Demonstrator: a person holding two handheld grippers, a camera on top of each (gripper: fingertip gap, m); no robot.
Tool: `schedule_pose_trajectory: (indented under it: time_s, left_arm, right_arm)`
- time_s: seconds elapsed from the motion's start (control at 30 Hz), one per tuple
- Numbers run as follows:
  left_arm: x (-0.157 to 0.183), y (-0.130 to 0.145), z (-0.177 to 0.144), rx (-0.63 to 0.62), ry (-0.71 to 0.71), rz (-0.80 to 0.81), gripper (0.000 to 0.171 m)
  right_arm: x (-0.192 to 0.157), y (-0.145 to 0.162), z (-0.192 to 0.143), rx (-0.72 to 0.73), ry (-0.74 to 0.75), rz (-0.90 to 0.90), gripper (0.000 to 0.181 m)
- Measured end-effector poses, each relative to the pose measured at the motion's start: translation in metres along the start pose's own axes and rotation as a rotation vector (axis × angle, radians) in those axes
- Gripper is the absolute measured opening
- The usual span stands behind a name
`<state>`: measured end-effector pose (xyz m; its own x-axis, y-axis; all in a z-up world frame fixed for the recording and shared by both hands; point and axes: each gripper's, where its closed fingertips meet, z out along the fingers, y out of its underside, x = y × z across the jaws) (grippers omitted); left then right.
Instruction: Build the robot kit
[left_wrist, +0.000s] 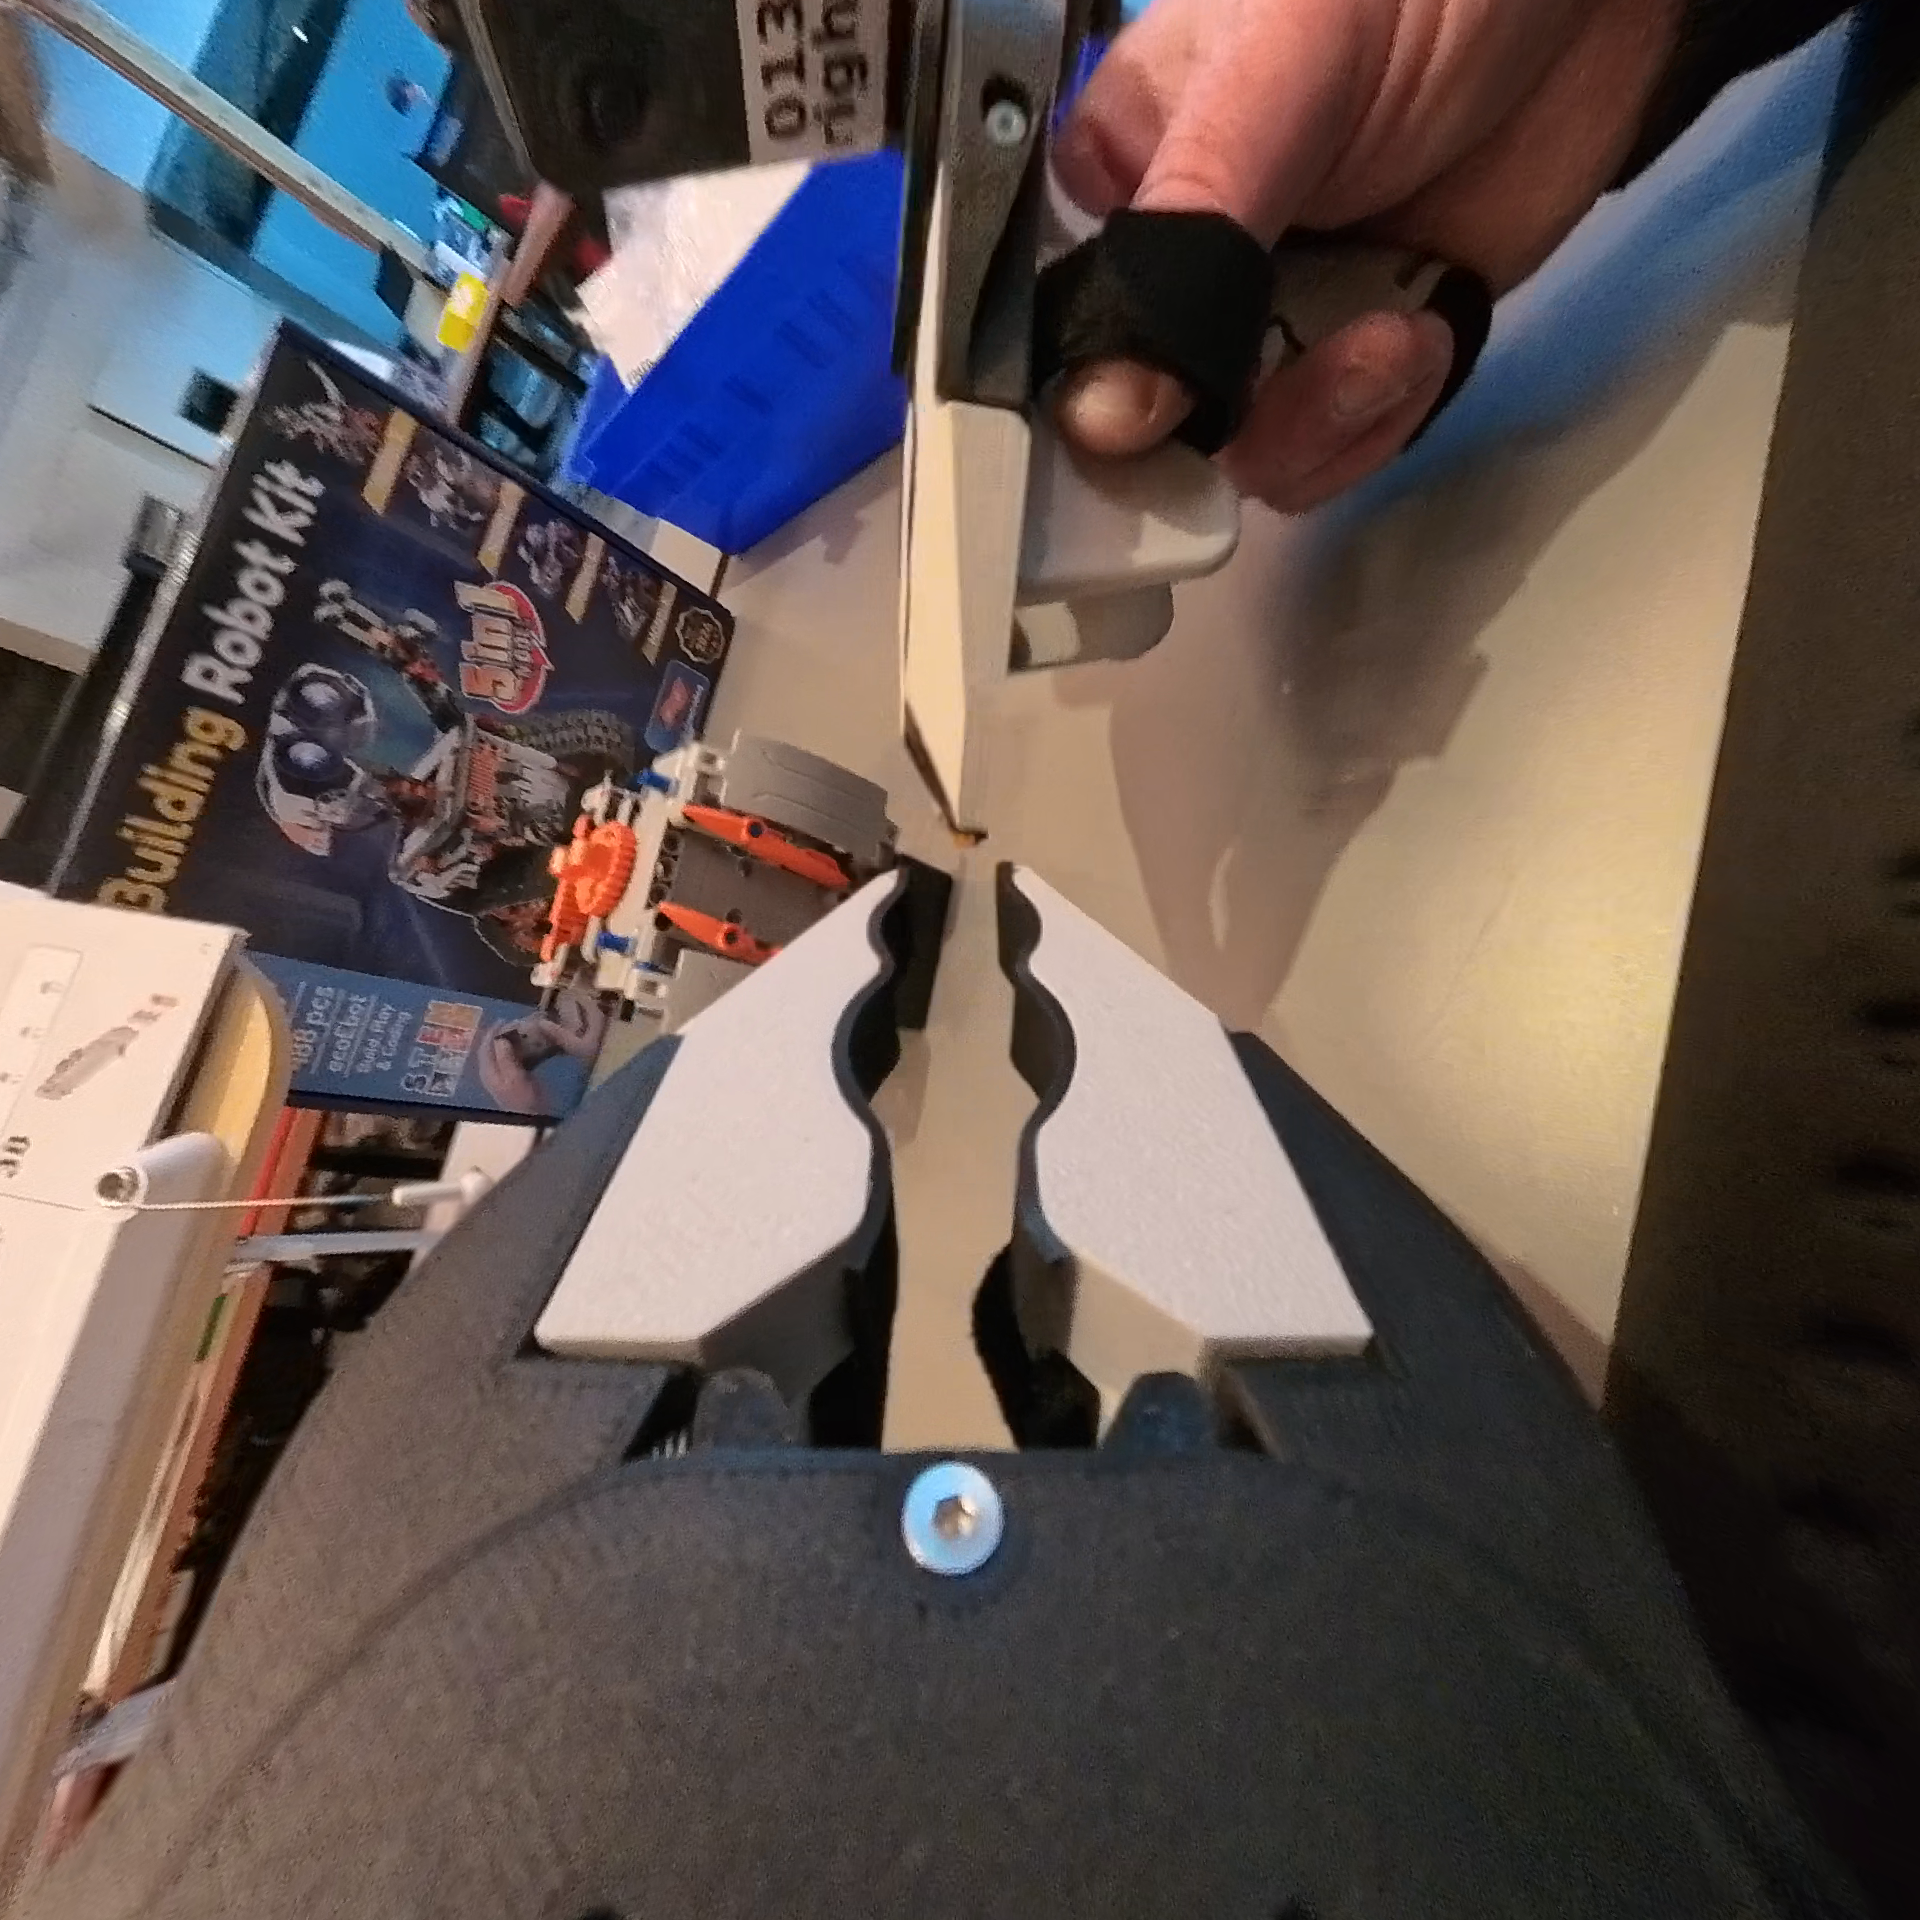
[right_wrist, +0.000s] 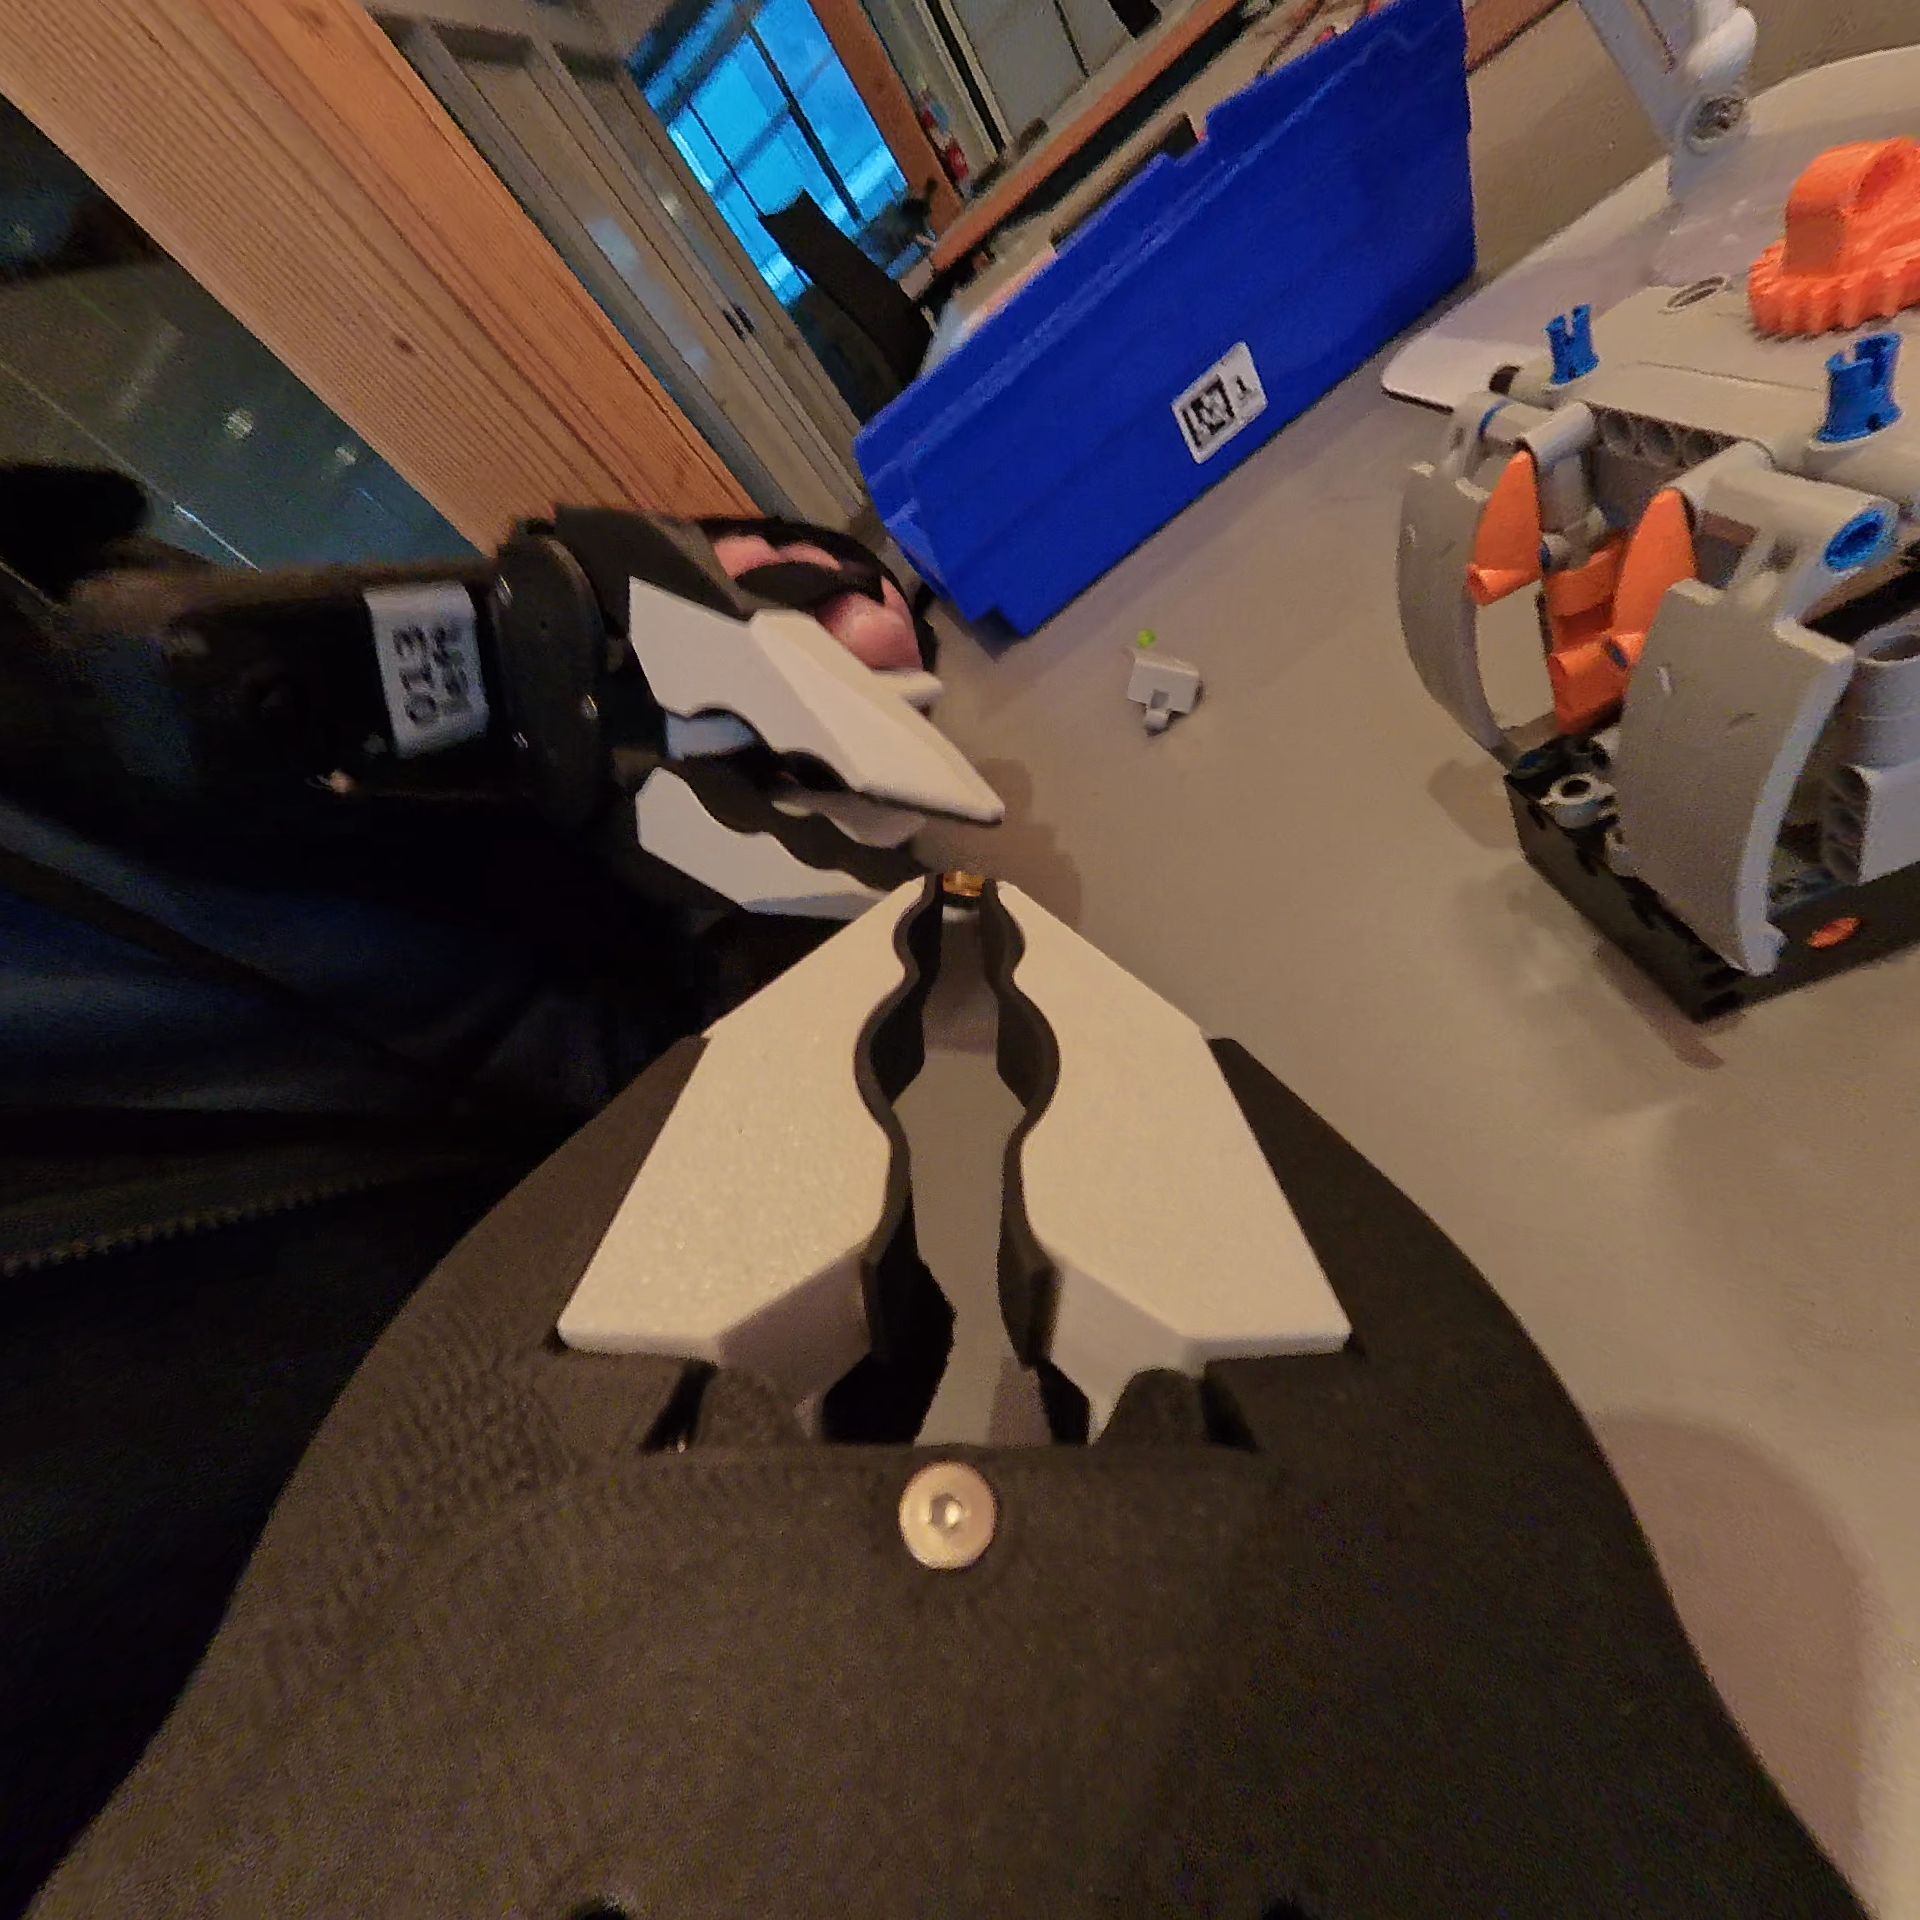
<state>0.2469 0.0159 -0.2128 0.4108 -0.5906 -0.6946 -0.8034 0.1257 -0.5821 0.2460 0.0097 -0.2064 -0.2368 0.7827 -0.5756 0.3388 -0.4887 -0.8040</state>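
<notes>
We see the right tongs (right_wrist: 958, 894) clamped on a small brass piece (right_wrist: 961, 885) above the worktop (right_wrist: 1299, 935) — left tongs (left_wrist: 951, 878) slightly apart, empty, tips just beside it; toy model (right_wrist: 1683, 665) nearby.

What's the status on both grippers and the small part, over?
Right gripper shut on a small brass part. Left gripper open a little, empty, tips beside it. Toy model and blue bin stand apart on the table.

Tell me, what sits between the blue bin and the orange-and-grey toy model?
One small grey building piece, lying alone on the table; the right wrist view shows it.
</notes>
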Motion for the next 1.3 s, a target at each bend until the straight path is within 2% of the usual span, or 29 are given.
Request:
schedule_pose_trajectory:
  time_s: [0.07, 0.13, 0.17, 0.23, 0.33, 0.47, 0.57, 0.87, 1.3]
  left_arm:
    - [0.01, 0.012, -0.002, -0.031, 0.109, -0.061, 0.014]
    - [0.022, 0.03, -0.002, -0.096, 0.233, -0.16, 0.026]
    - [0.03, 0.038, -0.004, -0.116, 0.298, -0.201, 0.025]
    - [0.036, 0.049, -0.007, -0.139, 0.357, -0.26, 0.033]
    - [0.048, 0.05, -0.012, -0.123, 0.457, -0.315, 0.031]
    - [0.06, 0.055, -0.008, -0.151, 0.532, -0.334, 0.018]
    - [0.066, 0.06, -0.005, -0.178, 0.551, -0.329, 0.007]
    - [0.067, 0.059, -0.003, -0.163, 0.593, -0.386, 0.005]
    - [0.067, 0.06, -0.003, -0.153, 0.63, -0.381, 0.005]
  right_arm:
    - [0.007, 0.011, 0.002, -0.07, 0.062, -0.048, 0.004]
    - [0.012, 0.024, 0.006, -0.153, 0.103, -0.097, 0.004]
    - [0.014, 0.031, 0.009, -0.2, 0.12, -0.119, 0.004]
    - [0.02, 0.045, 0.015, -0.286, 0.155, -0.164, 0.004]
    - [0.024, 0.056, 0.021, -0.367, 0.175, -0.215, 0.004]
    - [0.029, 0.064, 0.026, -0.433, 0.197, -0.28, 0.004]
    - [0.031, 0.068, 0.029, -0.466, 0.209, -0.319, 0.004]
    - [0.03, 0.073, 0.033, -0.52, 0.207, -0.397, 0.005]
    - [0.031, 0.072, 0.034, -0.549, 0.213, -0.504, 0.004]
